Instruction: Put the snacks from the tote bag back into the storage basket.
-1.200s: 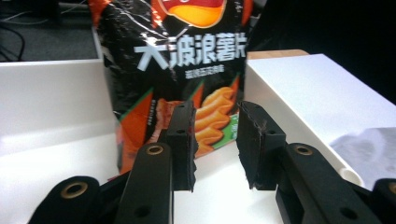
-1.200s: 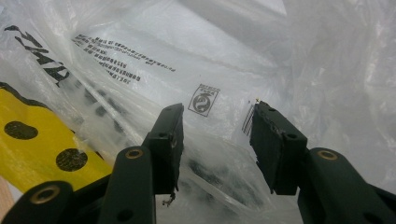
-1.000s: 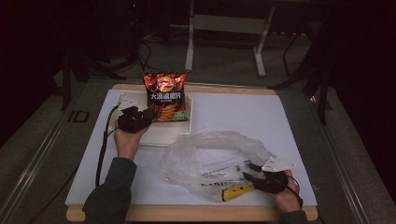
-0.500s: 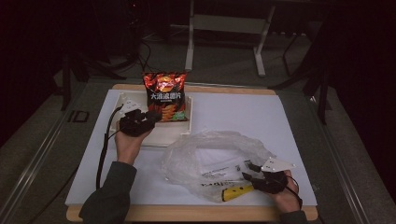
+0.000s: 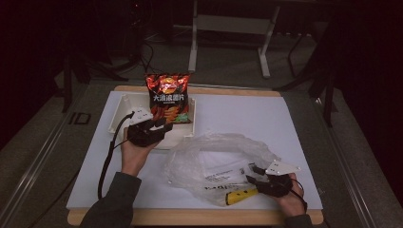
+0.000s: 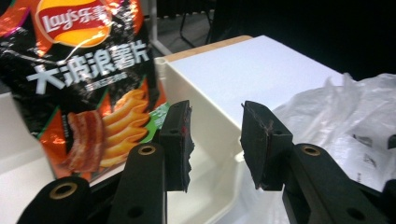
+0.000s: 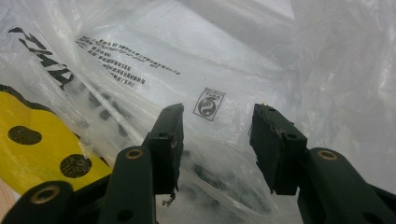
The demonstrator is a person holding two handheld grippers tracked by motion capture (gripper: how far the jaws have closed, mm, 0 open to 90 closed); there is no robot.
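Observation:
A red and black bag of crisps (image 5: 167, 97) stands upright in a white tray (image 5: 122, 110) at the back of the white mat. My left gripper (image 5: 160, 126) hovers just in front of the bag. Its jaws have just been opening and are open with nothing between them. In the left gripper view (image 6: 215, 135) the bag of crisps (image 6: 88, 70) rises at left behind the tray wall (image 6: 205, 121). My right gripper (image 5: 253, 174) rests at the near right edge of a crumpled clear plastic bag (image 5: 221, 154). It is open (image 7: 215, 140), with loose film (image 7: 224, 56) lying between the jaws.
A yellow object with black dots (image 5: 241, 194) lies inside the plastic bag at its near edge and is seen through the film (image 7: 37, 154). The left gripper's cable (image 5: 107, 159) trails down the left of the mat. The wooden table edge (image 5: 190, 216) runs along the front.
The left hand has shifted slightly right and toward the near side, away from the bag of crisps, which stays upright in the tray. The right hand and plastic bag have not moved.

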